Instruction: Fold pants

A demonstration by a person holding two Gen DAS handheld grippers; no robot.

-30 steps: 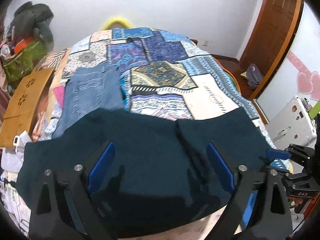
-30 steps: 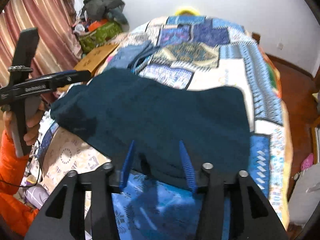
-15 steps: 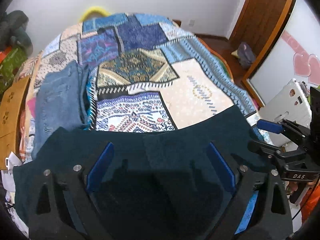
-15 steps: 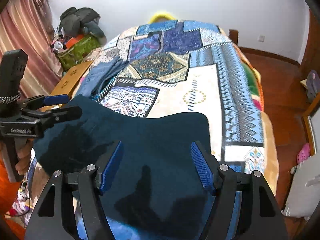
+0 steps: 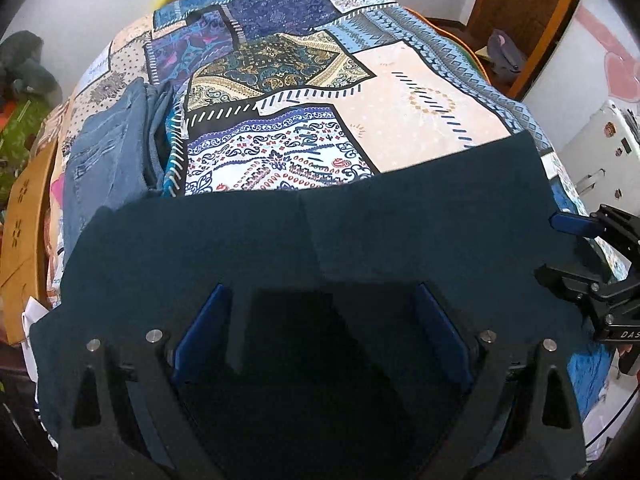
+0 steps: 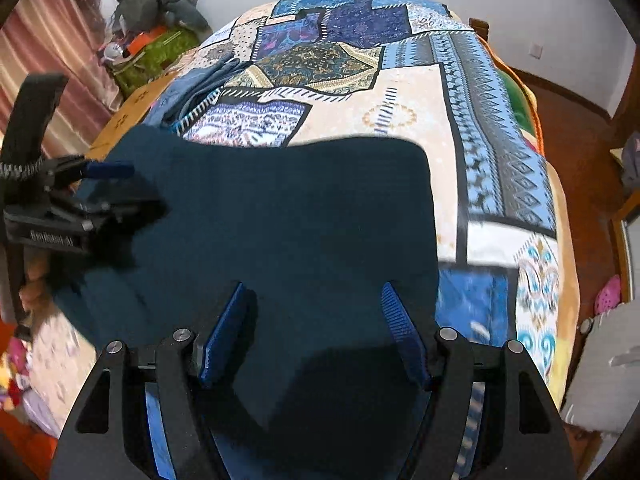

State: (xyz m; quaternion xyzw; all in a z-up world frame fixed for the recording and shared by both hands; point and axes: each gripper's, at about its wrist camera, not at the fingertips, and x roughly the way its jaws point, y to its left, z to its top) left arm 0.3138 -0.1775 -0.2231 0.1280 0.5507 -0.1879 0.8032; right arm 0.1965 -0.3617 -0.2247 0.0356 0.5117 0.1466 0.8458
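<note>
the dark teal pants [image 5: 360, 240] lie flat across the bed's patchwork quilt [image 5: 420, 80], directly beneath both spread-jawed, empty grippers, left gripper [image 5: 320, 332] and right gripper [image 6: 312, 332], seemingly poised to pinch the near edge.

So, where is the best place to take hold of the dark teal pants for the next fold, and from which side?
Probably the near hem of the dark teal pants, one corner per gripper, coming from above. The cloth lies flat across the patchwork bedspread, and both the left gripper and right gripper hang over it with fingers apart.
</note>
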